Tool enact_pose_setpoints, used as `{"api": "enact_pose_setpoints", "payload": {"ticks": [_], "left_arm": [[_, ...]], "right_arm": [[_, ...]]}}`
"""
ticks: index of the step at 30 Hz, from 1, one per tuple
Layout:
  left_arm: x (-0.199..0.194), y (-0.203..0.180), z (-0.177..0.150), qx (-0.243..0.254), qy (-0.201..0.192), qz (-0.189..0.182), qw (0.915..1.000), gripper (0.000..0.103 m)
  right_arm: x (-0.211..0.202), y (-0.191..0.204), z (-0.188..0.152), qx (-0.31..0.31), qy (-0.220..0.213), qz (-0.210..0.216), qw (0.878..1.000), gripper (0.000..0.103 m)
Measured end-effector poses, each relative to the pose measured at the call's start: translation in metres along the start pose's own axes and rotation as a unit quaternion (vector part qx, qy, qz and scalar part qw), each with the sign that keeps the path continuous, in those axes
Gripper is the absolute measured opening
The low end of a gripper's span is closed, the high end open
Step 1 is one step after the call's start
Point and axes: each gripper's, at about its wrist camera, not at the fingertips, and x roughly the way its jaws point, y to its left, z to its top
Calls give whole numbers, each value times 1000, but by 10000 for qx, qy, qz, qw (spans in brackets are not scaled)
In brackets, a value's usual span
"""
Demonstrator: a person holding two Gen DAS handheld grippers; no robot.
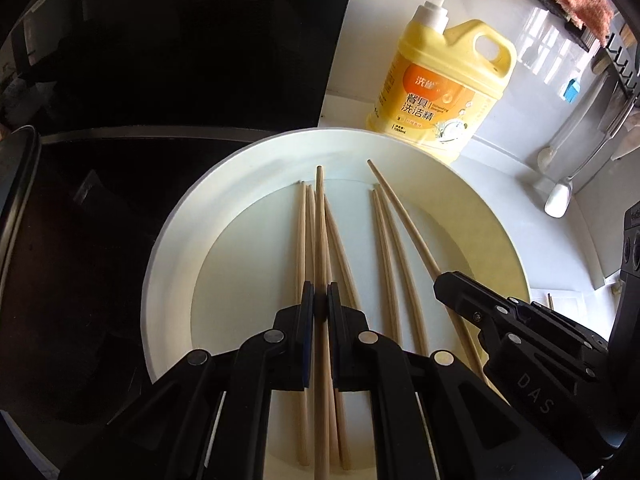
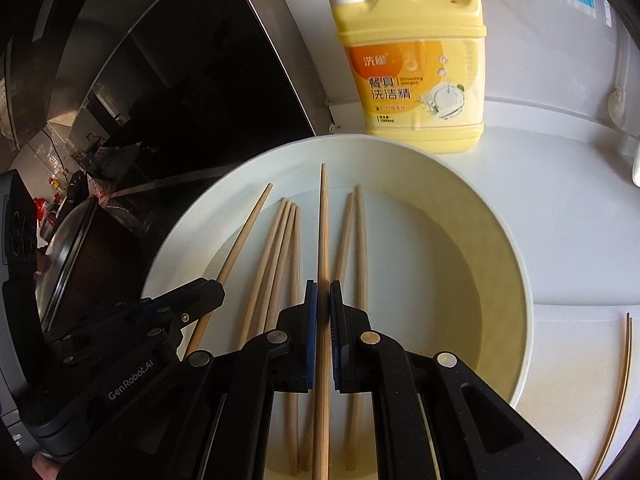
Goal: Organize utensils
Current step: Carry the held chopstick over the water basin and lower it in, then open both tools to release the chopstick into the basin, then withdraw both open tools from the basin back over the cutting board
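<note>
White bench (image 2: 560,240) and white wall fill the right of both wrist views, with a dark glossy panel (image 2: 192,92) rising on the left. On the bench sits a round white basin (image 1: 176,240) of wooden chopsticks (image 1: 386,248), its far rim just in front of a yellow detergent bottle (image 2: 416,68).

Both grippers reach low over the basin's near edge, side by side and pointing toward the bottle. The left gripper (image 1: 320,300) has its fingers closed tight on a single chopstick (image 1: 320,216), held lengthwise along the fingers with its tip raised above the others. The right gripper (image 2: 323,300) is pinched the same way on another chopstick (image 2: 324,220), which runs straight ahead over the loose sticks.

Remaining chopsticks lie fanned on the basin floor between and beside the two grippers. Bare bench opens to the right of the basin, where two more thin sticks (image 2: 622,380) lie near the edge of view; the dark panel crowds the basin's left rim.
</note>
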Motion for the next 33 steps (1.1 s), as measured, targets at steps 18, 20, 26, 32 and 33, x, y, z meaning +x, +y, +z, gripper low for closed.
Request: {"api": "enact_pose_setpoints", "payload": {"ticks": [18, 20, 26, 32, 33], "left_arm": [[8, 6, 0, -144, 217, 468, 9986, 66], [5, 7, 0, -141, 231, 519, 9983, 67], [-5, 5, -2, -148, 165, 699, 9973, 74], [-18, -2, -7, -105, 30, 829, 9965, 80], [-21, -4, -8, -105, -26, 856, 9963, 80]], "right_arm": [[11, -17, -1, 206, 361, -334, 9986, 24], [6, -21, -1, 209, 287, -373, 9987, 24], [-7, -25, -5, 167, 216, -366, 9990, 32], [-25, -21, -10, -4, 89, -294, 9995, 38], [-29, -21, -11, -41, 46, -287, 9996, 39]]}}
